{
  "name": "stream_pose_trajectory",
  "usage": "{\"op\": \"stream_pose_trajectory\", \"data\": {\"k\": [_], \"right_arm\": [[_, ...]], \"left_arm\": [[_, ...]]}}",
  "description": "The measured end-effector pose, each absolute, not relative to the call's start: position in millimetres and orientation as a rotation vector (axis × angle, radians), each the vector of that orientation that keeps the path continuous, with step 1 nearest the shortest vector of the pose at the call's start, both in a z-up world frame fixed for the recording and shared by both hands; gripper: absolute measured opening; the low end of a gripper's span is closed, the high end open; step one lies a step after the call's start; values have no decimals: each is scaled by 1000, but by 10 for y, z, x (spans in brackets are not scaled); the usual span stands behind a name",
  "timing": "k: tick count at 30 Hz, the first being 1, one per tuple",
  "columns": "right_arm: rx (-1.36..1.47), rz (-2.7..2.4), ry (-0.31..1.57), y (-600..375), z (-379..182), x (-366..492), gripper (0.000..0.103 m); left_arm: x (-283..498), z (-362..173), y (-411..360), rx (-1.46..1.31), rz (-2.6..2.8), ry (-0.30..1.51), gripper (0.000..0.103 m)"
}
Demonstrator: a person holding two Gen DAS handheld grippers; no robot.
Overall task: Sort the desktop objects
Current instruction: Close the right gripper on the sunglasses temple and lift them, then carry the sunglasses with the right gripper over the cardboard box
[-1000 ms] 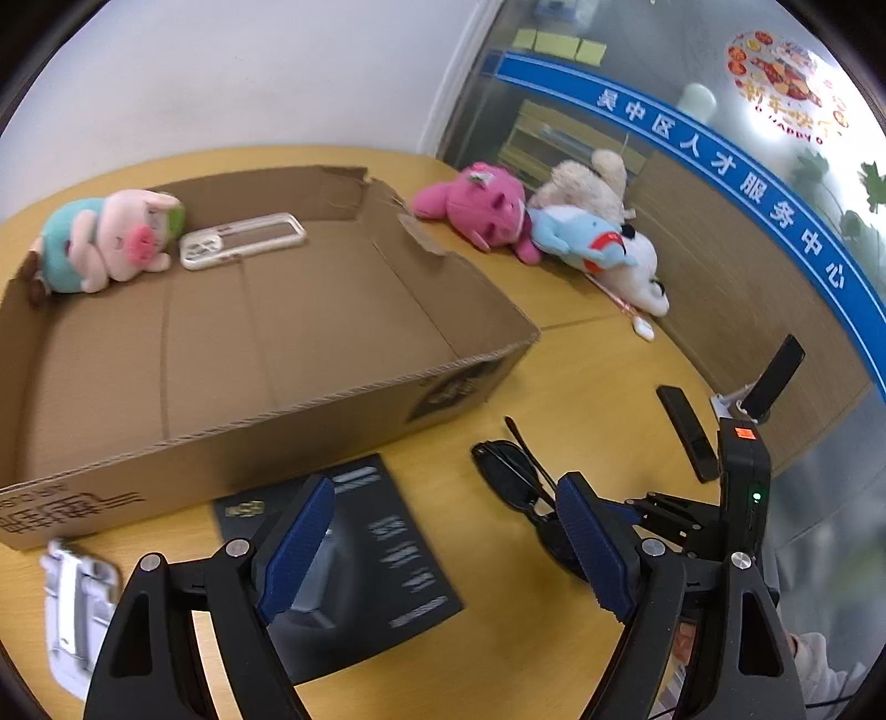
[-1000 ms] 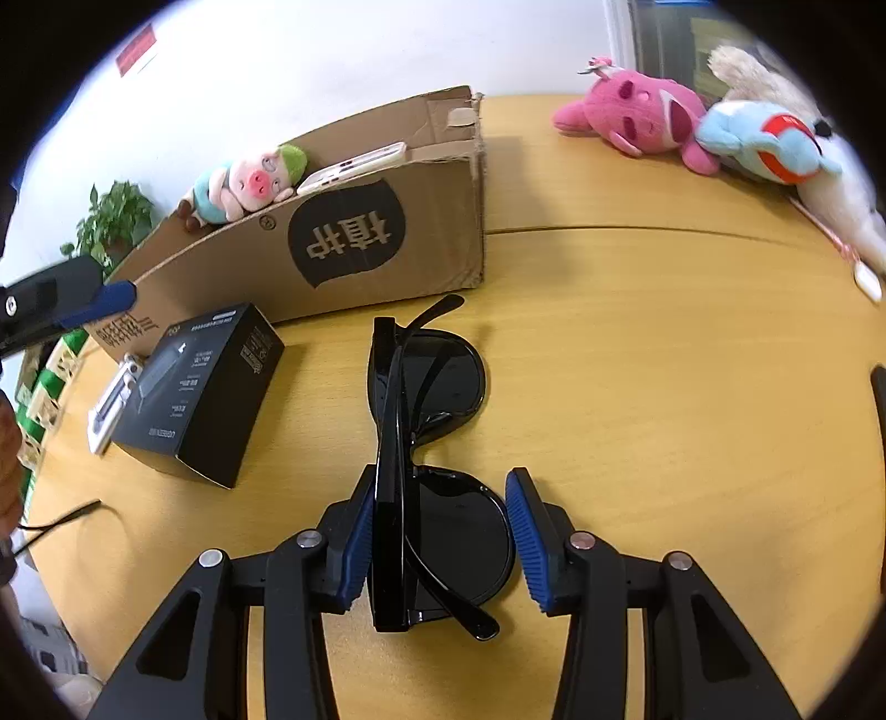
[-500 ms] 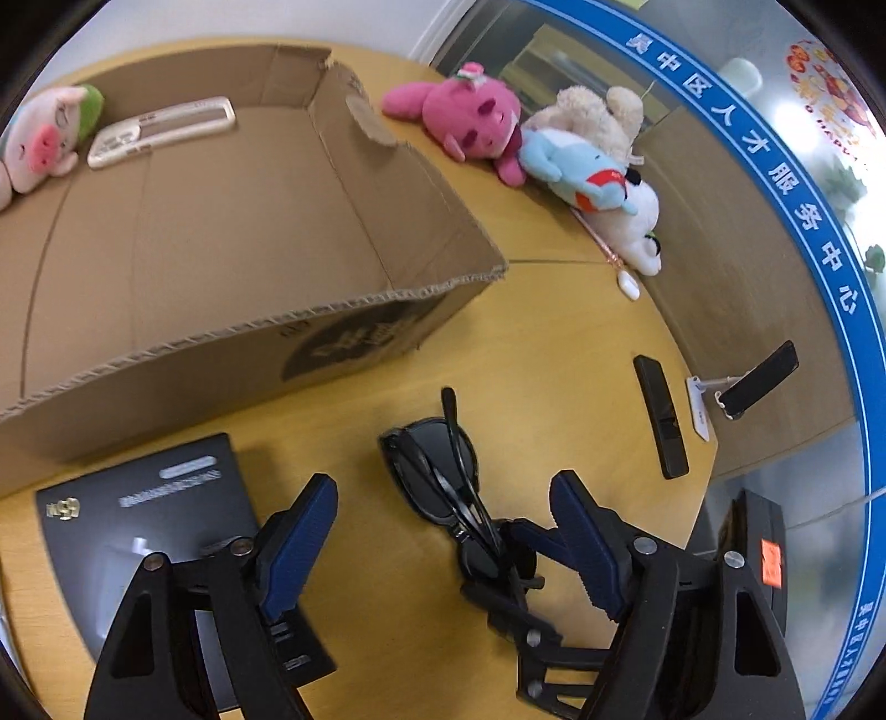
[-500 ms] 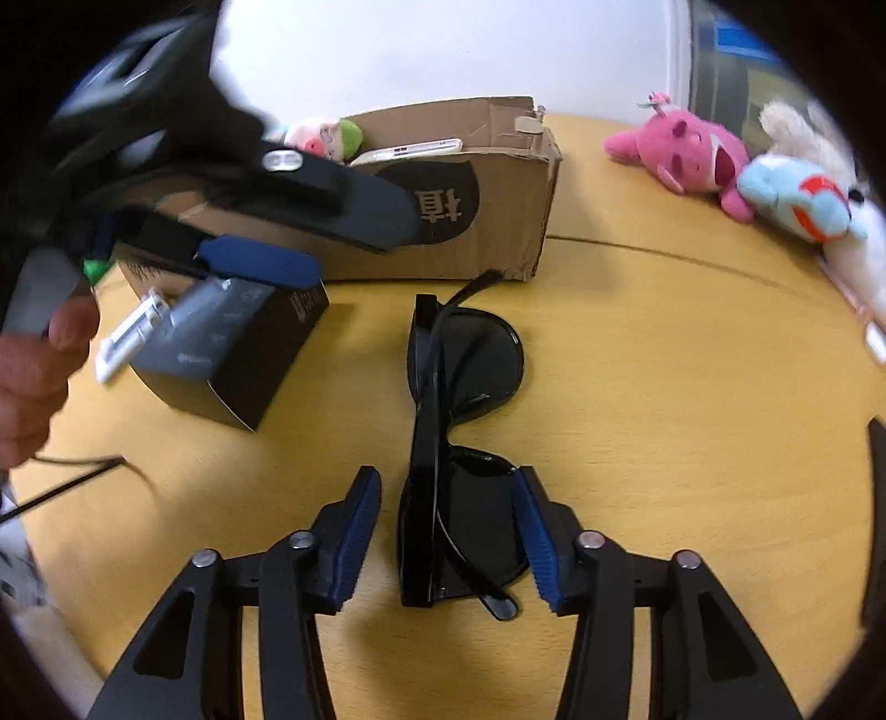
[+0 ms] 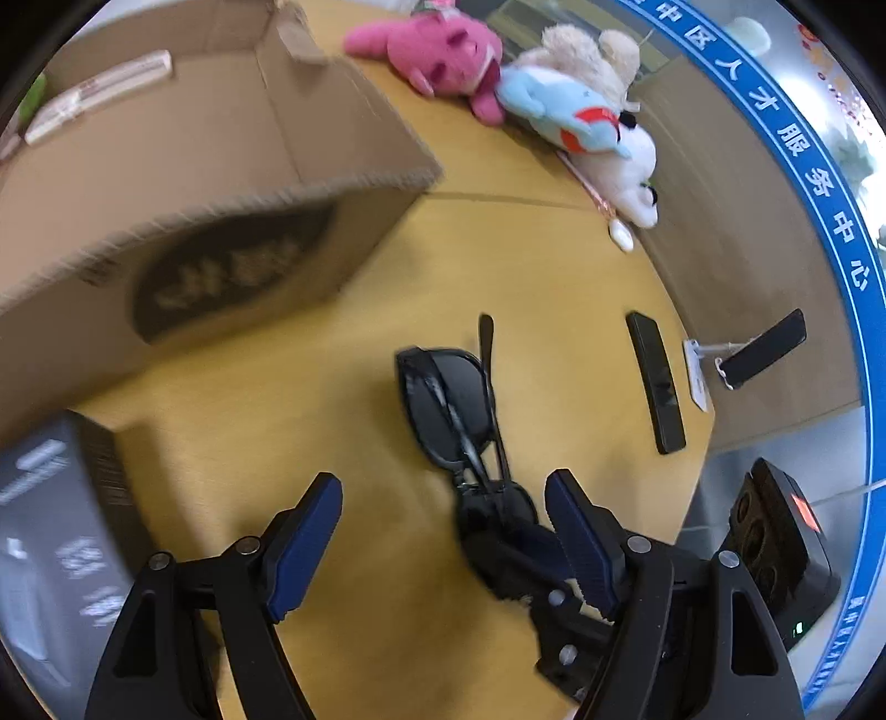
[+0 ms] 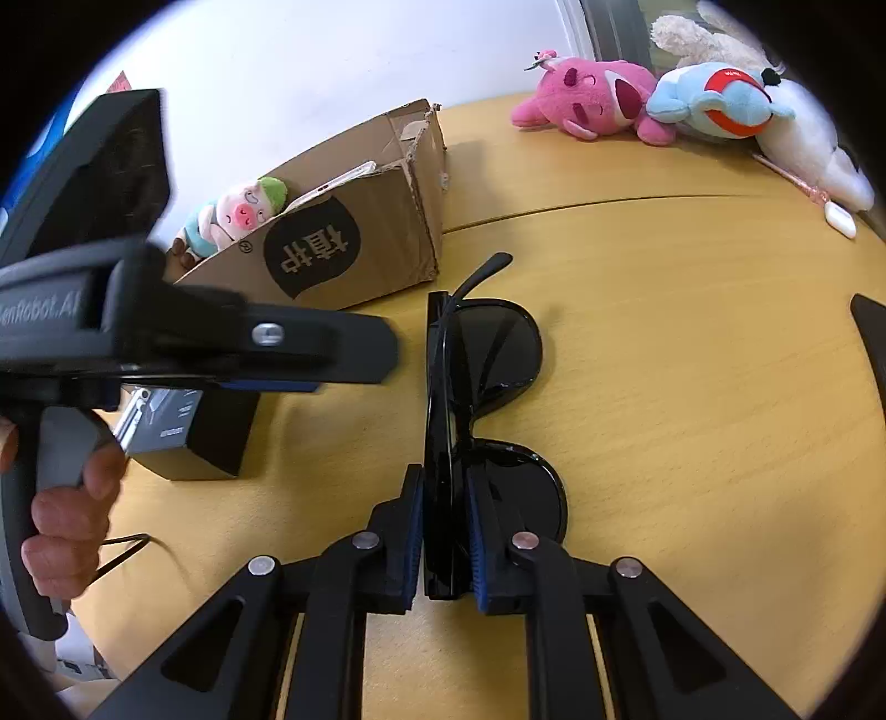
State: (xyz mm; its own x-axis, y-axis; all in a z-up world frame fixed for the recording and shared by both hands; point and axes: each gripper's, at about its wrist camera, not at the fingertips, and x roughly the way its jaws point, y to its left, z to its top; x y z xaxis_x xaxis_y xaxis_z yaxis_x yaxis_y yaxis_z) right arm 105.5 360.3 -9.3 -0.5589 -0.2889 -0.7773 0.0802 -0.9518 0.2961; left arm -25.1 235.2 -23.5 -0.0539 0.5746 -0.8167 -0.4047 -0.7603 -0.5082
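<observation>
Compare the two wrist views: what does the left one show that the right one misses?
Left only: the whole dark remote and a phone on a stand.
Right only: the pig plush in the box, and the right hand-held gripper shut on the sunglasses' frame.
Both: sunglasses, box, pink plush, black carton.

The right tongs [image 6: 446, 531] are closed, blue pads pressed flat against either side of the folded sunglasses [image 6: 476, 399] near one end of the frame, arms reaching forward low over the counter [image 6: 692, 387]. The left tongs [image 5: 443, 531] hang above the counter with the jaws spread wide and nothing between the pads. In the right wrist view, the person's left hand [image 6: 66, 498] wraps its fingers around the left tool's handle.
</observation>
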Motion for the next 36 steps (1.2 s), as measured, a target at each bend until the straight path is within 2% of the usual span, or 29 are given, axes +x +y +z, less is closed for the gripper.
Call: {"op": "stream_pose_trajectory", "data": {"k": [6,9,11,12,13,14,20,24,36], "right_arm": [[1328,-2556,-373,3605,-76,1094,13],[1310,-2526,-373,3579,-74,1114,13],[1298,-2512,-349,3520,-63,1148,13],[1294,-2503,-327,3474,-59,1154,13],[1289,-2498,-315,3447,-55,1155,12],[1285,-2496,-311,3426,-52,1153,12],[1279,-2491,-299,3353,-23,1135,12],[1226,-2513,-266,3313,126,1133,11],[862,-2532,-5,2752,1265,696,10]], "left_arm": [[-231,-351,2486,-1560,1884,-133,59],[-255,-364,2502,-1556,1873,-125,42],[-244,-385,2511,-1558,1854,-125,28],[-225,-385,2514,-1545,1858,-118,26],[-213,-379,2512,-1534,1858,-122,17],[-202,-369,2508,-1528,1861,-121,14],[-147,-244,2431,-1483,1900,-114,11],[-114,38,2324,-1402,1948,-136,8],[-420,1311,1557,-1081,2193,-256,7]]}}
